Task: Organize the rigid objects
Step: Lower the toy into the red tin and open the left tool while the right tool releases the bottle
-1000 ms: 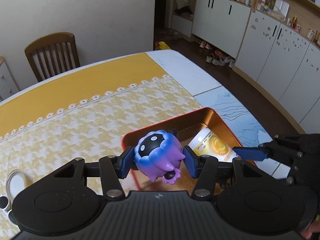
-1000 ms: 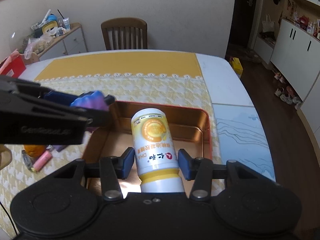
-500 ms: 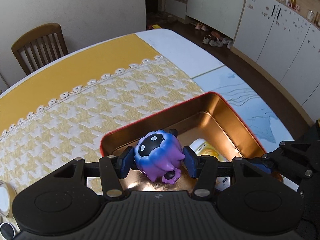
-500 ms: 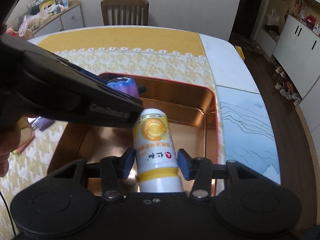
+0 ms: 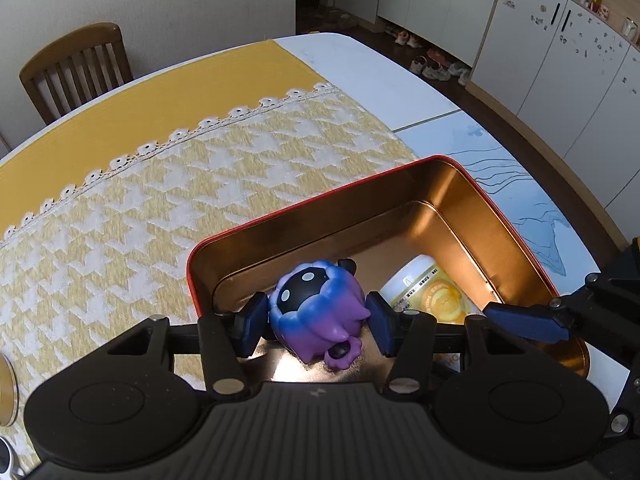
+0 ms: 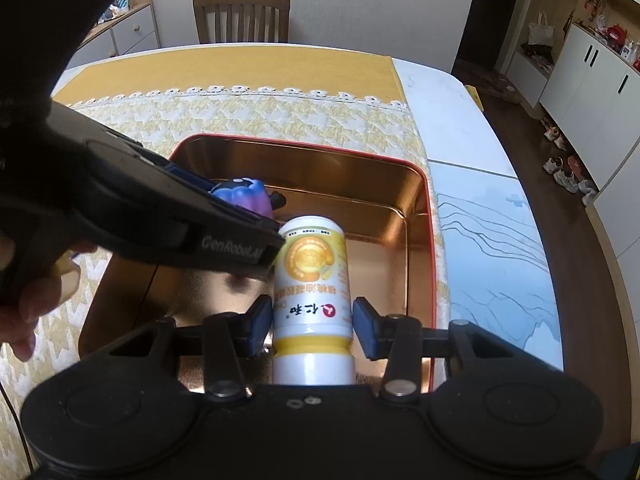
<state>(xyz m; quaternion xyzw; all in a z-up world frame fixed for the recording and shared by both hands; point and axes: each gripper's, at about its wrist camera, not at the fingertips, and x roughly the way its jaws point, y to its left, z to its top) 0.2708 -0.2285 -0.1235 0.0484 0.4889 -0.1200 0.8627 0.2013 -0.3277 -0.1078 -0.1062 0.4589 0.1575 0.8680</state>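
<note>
A red-rimmed tin (image 5: pixel 320 208) with a gold inside lies on the yellow houndstooth tablecloth. My left gripper (image 5: pixel 318 322) is shut on a purple-and-blue round toy (image 5: pixel 316 312), which hangs low inside the tin's near left part. My right gripper (image 6: pixel 313 324) is shut on a white and yellow bottle (image 6: pixel 310 280), tilted forward into the tin. In the left wrist view the bottle (image 5: pixel 432 296) shows to the right of the toy, with a blue fingertip (image 5: pixel 524 320) of the right gripper beside it. The toy (image 6: pixel 244 196) peeks out behind the left gripper's black body in the right wrist view.
A wooden chair (image 5: pixel 76 68) stands at the table's far side. White cabinets (image 5: pixel 560 60) and shoes on the dark floor lie to the right. The tablecloth (image 5: pixel 160 200) spreads left of the tin. A person's hand (image 6: pixel 24 320) holds the left gripper.
Both grippers have sunk toward the tin with their loads. The left one has moved in over the tin, so the toy now hangs inside its walls beside the bottle.
</note>
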